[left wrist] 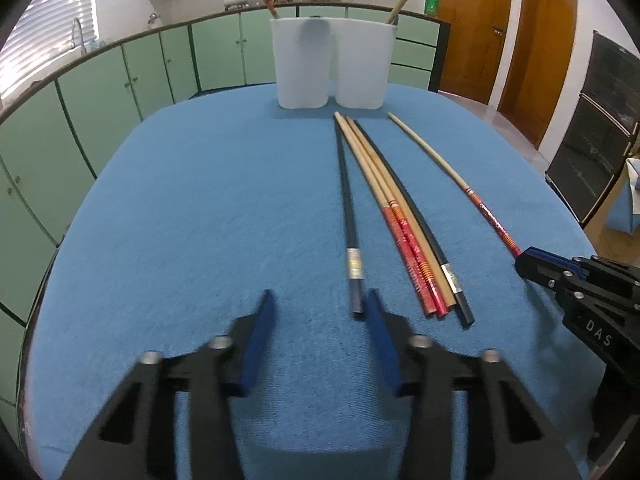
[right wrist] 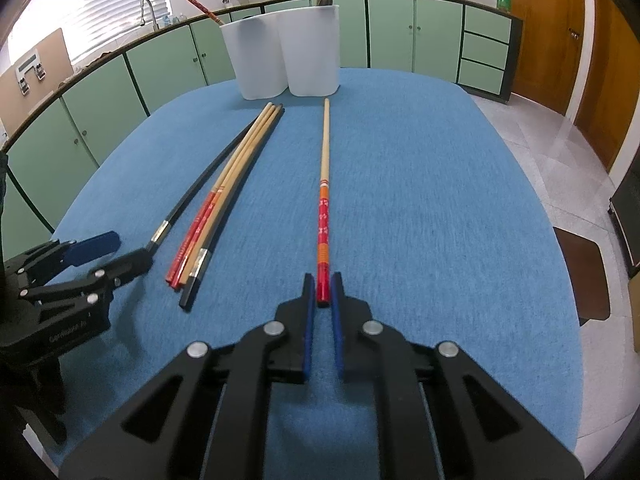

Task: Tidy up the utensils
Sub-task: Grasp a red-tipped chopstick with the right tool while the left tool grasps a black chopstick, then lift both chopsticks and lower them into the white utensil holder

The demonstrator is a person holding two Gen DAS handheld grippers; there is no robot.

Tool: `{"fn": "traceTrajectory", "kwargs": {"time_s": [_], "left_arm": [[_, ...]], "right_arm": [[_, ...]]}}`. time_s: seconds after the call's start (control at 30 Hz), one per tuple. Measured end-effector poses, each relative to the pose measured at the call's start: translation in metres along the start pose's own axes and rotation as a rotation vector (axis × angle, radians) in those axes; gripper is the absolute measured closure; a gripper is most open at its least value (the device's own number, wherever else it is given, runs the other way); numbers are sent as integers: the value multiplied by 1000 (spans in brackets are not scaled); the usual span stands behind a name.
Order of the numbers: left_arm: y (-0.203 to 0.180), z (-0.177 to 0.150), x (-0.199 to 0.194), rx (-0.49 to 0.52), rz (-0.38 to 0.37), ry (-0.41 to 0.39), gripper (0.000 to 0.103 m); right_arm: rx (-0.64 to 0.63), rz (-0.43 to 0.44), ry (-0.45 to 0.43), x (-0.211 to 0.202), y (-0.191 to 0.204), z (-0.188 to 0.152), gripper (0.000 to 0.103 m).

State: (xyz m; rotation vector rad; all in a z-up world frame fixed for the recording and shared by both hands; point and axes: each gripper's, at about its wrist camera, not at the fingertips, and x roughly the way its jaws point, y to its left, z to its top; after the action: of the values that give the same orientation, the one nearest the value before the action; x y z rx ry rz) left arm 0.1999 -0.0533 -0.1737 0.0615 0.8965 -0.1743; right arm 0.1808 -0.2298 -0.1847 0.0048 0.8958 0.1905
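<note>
On the blue table point(left wrist: 200, 200), the right gripper point(right wrist: 325, 280) clamps a lone red-ended chopstick point(right wrist: 325, 184); the left gripper point(left wrist: 320, 300) gapes beside a black chopstick's point(left wrist: 347, 200) end, gripping nothing.

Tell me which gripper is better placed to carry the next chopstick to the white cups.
Probably right. The right gripper is shut on the red-ended chopstick. The left gripper has the black chopstick's end beside one pad, not clamped.
</note>
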Motion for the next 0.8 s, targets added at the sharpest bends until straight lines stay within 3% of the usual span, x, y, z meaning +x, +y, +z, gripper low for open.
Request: {"fn": "traceTrajectory", "kwargs": {"time_s": [0.07, 0.13, 0.5, 0.8], "left_arm": [[-2, 1, 1, 0, -6, -4, 90], [-2, 1, 2, -7, -14, -6, 96], [2, 1, -1, -43, -13, -33, 96], [5, 11, -40, -38, 7, -163, 96]], "right_arm": [[-4, -8, -2, 0, 1, 0, 97], [-6, -10, -4, -1, 1, -1, 97], [6, -1, -25, -5, -1, -2, 98], [-16, 1, -157, -43, 0, 7, 98]]}}
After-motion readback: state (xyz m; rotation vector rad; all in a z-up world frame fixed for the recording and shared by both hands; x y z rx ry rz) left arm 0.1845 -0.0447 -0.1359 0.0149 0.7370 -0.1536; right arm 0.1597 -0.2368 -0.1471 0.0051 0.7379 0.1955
